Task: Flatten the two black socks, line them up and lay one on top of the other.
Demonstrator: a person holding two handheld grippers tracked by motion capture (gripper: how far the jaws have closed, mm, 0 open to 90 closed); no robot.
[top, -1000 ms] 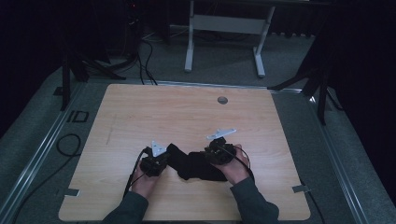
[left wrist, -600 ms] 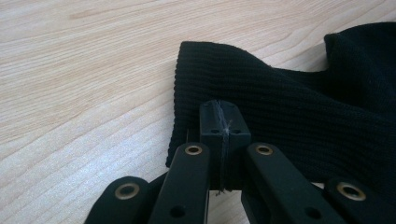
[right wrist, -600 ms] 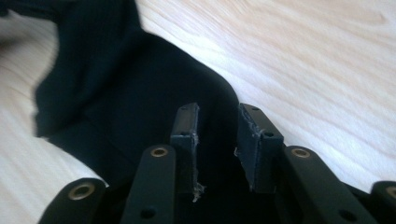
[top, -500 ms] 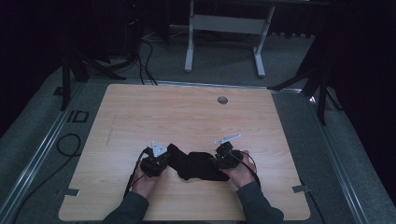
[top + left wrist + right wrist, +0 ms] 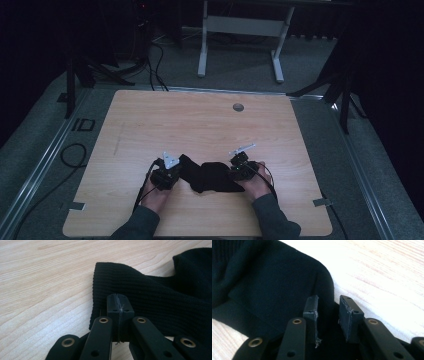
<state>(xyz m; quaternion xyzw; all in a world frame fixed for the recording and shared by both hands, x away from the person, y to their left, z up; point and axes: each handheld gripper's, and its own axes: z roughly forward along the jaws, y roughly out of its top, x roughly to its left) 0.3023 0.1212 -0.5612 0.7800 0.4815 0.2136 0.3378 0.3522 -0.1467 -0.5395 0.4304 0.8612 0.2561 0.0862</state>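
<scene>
A black ribbed knit cloth [image 5: 210, 176] lies bunched on the wooden table [image 5: 200, 125] near its front edge, between my two grippers. My left gripper [image 5: 178, 173] is at the cloth's left end. In the left gripper view its jaws [image 5: 118, 307] are pressed together at the cloth's ribbed cuff edge [image 5: 155, 297]. My right gripper [image 5: 231, 174] is at the cloth's right end. In the right gripper view it [image 5: 328, 312] stands open, jaws apart, with a fold of the cloth [image 5: 269, 282] lying in the gap and beneath them.
A round grommet hole [image 5: 238, 107] sits near the table's far edge. Tape strips [image 5: 320, 202] mark the front corners. Beyond the table stand a white desk frame [image 5: 240, 30] and dark stands, with cables [image 5: 70, 150] on the carpet at left.
My right gripper has shifted slightly right and toward the person, drawing the cloth's right end out a little. The left gripper has stayed in place.
</scene>
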